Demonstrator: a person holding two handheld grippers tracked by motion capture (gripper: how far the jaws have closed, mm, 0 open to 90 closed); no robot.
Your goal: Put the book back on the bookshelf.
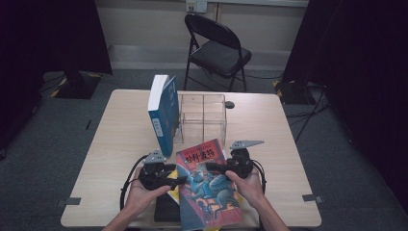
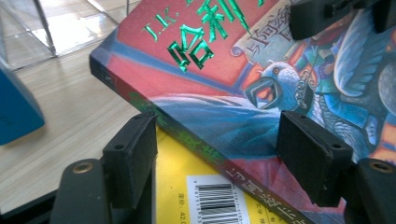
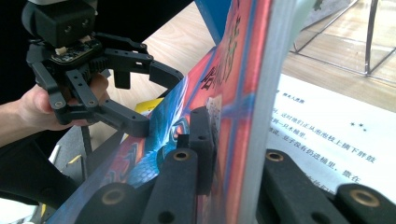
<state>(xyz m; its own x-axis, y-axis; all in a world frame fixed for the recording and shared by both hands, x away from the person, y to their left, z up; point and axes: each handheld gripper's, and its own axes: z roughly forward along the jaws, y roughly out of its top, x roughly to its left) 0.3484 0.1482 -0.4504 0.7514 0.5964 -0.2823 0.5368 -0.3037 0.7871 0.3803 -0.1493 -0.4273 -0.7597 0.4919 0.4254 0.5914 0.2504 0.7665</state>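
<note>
A red and blue illustrated book point(image 1: 207, 187) lies at the table's front middle, partly on a yellow book point(image 2: 187, 186). My right gripper point(image 3: 243, 154) is shut on its front cover point(image 3: 224, 93), which stands lifted on edge; a printed page point(image 3: 327, 126) shows beside it. In the high view the right gripper point(image 1: 214, 167) reaches onto the book from the right. My left gripper point(image 2: 219, 149) is open, its pads point(image 2: 133, 156) on either side of the book's spine edge without touching it. It sits at the book's left side point(image 1: 179, 181) and also shows in the right gripper view point(image 3: 161, 102).
A blue book point(image 1: 163, 113) stands upright against a clear acrylic divider box point(image 1: 202, 118) at the table's middle. A dark flat object point(image 1: 166, 209) lies under the books near the front edge. A black folding chair point(image 1: 219, 48) stands beyond the table point(image 1: 110, 144).
</note>
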